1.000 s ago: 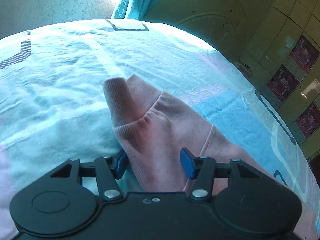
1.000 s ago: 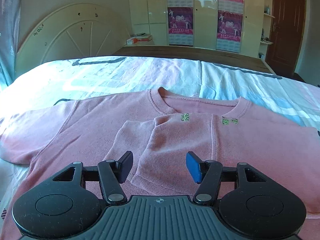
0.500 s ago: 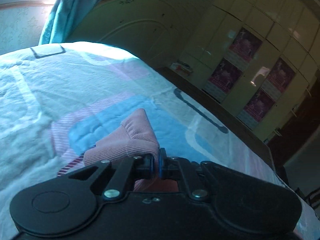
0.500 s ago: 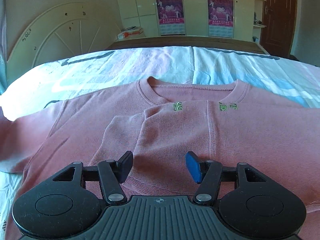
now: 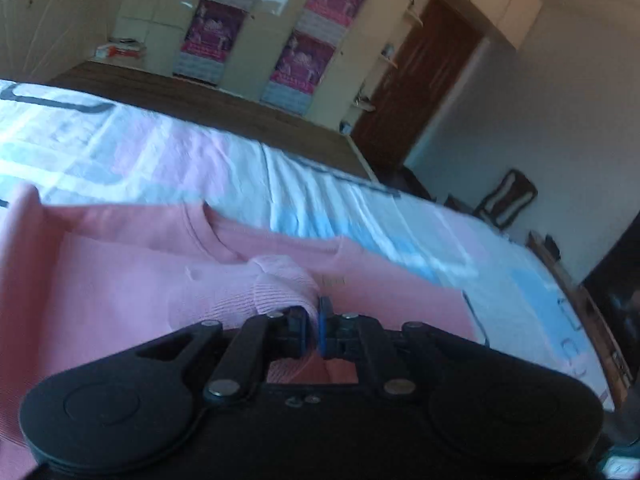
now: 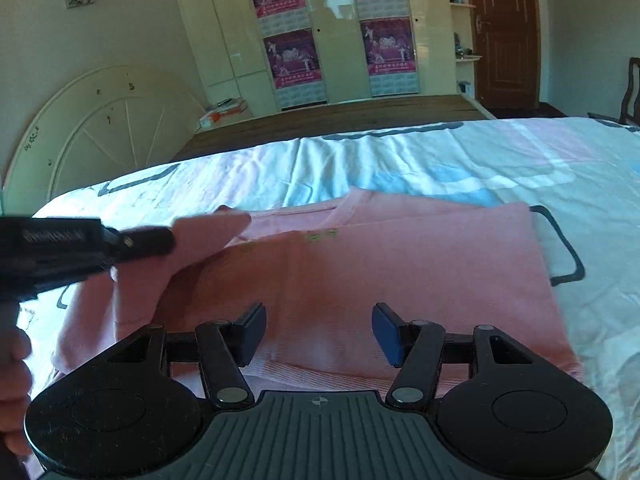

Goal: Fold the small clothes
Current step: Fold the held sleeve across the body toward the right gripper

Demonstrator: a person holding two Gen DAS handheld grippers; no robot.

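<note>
Your left gripper [image 5: 313,322] pinching sleeve cuff [image 5: 280,288], held above sweater [image 6: 400,272] torso on bed [image 6: 400,160]. Right gripper [image 6: 319,330] spread, empty, low over hem. Carry sleeve rightward, across chest, toward right gripper; sleeve's long axis trails left.

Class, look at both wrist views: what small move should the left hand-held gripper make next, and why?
Probably lower the ribbed pink sleeve cuff onto the pink knit sweater and release. The left hand-held gripper is shut on it, lifted over the sweater's chest, while the right hand-held gripper hangs open above the hem.
</note>
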